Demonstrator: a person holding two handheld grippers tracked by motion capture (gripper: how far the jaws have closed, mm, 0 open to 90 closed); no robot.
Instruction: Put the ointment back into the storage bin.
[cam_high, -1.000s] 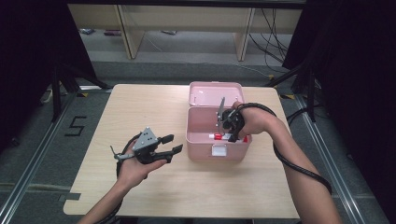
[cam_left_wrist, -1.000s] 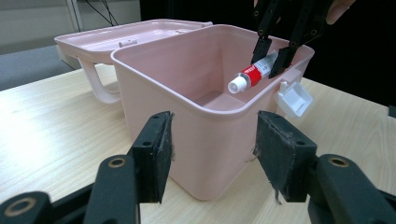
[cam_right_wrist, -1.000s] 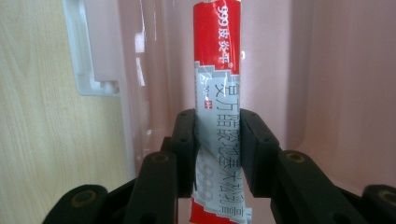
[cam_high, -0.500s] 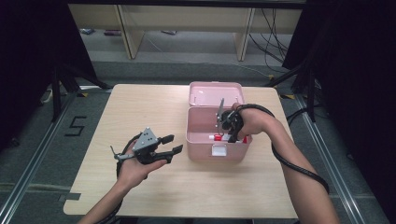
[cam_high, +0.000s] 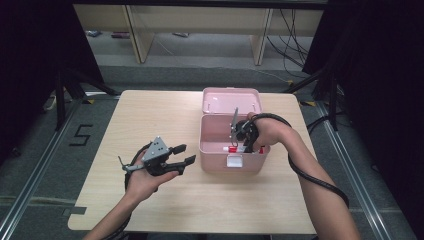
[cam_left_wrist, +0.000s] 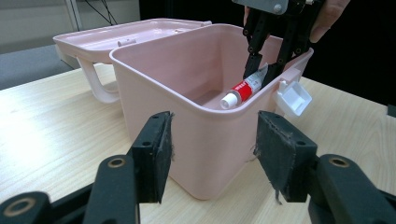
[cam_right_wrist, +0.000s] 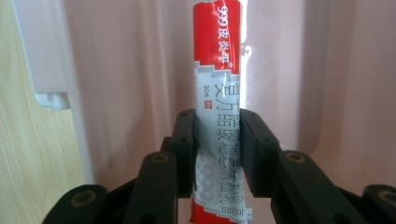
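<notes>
Our right gripper (cam_high: 239, 146) pinches the red-and-white soft ointment tube (cam_right_wrist: 217, 112) mid-body, inside the open pink plastic box (cam_high: 220, 150). We judge it light and squashy: hold gently. Left gripper (cam_high: 181, 154) gapes empty beside the box.

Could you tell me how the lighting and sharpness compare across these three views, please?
High view: the table is evenly lit, the surroundings fall to black, detail soft. Left gripper view: the left tool looms large, its pads' frayed edges sharp; the pink box shows gentle sheen, straight edges bow slightly. Right gripper view: the tube is crisp with readable print, glare near its top; the box wall behind glows pale.
</notes>
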